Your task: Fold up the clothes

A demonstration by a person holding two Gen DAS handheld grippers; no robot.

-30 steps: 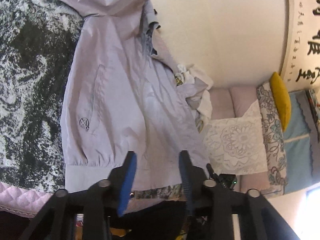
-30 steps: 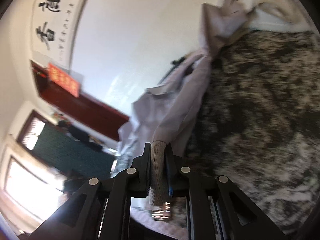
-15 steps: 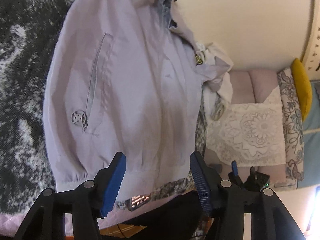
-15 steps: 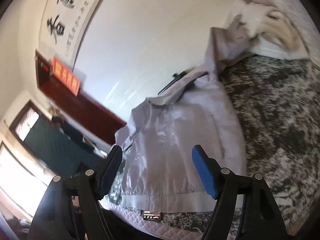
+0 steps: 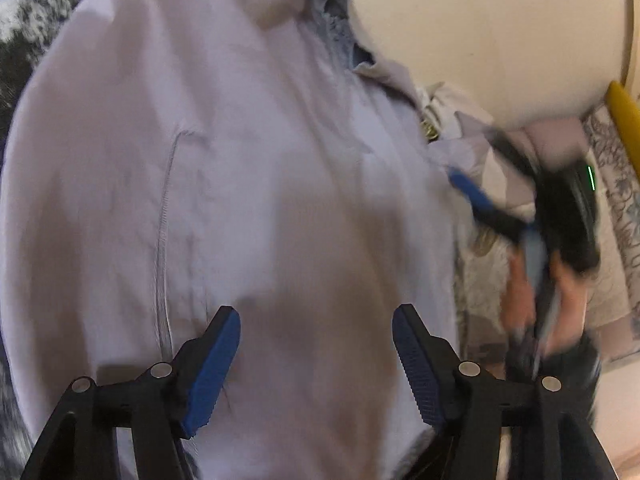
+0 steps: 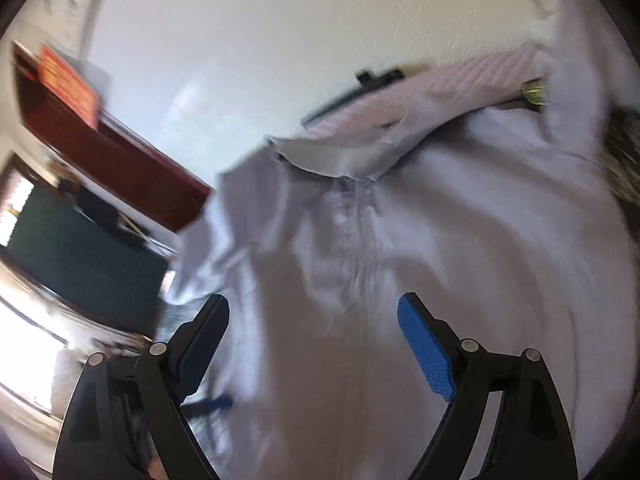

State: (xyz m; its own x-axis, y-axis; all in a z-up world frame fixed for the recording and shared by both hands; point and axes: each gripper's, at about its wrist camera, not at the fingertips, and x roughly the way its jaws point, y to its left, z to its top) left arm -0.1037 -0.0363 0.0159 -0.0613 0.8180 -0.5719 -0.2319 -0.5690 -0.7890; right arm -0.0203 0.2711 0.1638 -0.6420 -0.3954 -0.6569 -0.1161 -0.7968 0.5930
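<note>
While both jaws gape, the jacket [image 5: 248, 184] lies collar [image 6: 332, 156] pointing away.

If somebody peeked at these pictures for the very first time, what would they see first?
A big pale lilac jacket fills almost everything, spread front up with its zipper running down the middle. The left gripper and the right gripper both hang over it with blue-padded jaws wide apart, holding nothing. A speckled black-and-white blanket peeks out at the jacket's edge.
</note>
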